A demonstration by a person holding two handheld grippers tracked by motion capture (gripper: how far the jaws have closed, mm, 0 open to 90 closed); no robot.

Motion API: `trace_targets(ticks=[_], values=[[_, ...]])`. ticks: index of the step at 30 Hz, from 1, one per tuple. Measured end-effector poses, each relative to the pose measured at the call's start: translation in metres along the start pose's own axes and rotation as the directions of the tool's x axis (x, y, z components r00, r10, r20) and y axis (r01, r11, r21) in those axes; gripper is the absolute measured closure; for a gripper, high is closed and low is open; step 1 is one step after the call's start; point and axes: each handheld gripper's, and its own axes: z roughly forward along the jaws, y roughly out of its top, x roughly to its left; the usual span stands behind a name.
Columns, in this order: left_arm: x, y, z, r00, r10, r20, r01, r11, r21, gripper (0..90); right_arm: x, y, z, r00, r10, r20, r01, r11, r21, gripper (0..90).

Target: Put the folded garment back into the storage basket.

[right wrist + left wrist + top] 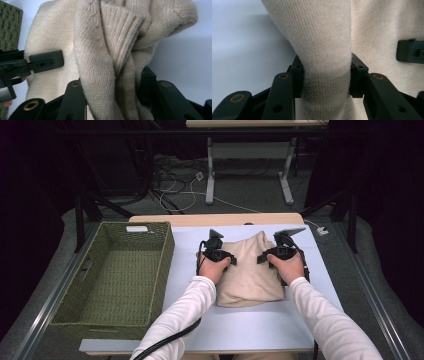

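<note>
Person: long white sleeves on both forearms, cuffs ending at the wrists.

Left tool (216,251): matte black body, a grey three-cornered plate on top, a thick black cable trailing back along the sleeve. Its jaws are black angular links with brass-ringed pivot holes and small dark screw holes, ending in blocky pads.

Right tool (280,251): same black build, grey three-cornered plate, black cable, brass-ringed pivots on the jaw links.

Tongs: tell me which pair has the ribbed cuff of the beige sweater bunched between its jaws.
The right tongs: a ribbed cuff rises above them. The left tongs pinch plain knit.
</note>
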Motion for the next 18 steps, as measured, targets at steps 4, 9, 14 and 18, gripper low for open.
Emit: trace_targets(ticks=[4,9,14,18], values=[[-0.001,0.004,-0.006,0.9999,-0.013,-0.001,0.013,0.9999,-0.003,58.5,0.008,0.004,-0.003,0.9996,-0.018,0.02,0.018,1.0,0.002,60.3],[0.001,0.011,-0.015,0.9999,0.012,-0.008,-0.012,0.9999,0.005,58.5,0.015,0.01,-0.007,0.9999,-0.006,0.009,0.006,1.0,-0.005,60.4],[0.0,0.018,-0.026,1.0,-0.006,0.006,0.006,0.9999,-0.009,58.4,0.023,0.018,-0.013,0.9999,0.009,-0.012,-0.009,1.0,-0.008,60.4],[0.0,0.024,-0.035,0.9998,-0.01,0.017,0.011,0.9998,-0.018,58.5,0.03,0.024,-0.021,0.9996,0.017,-0.022,-0.018,1.0,-0.006,60.4]])
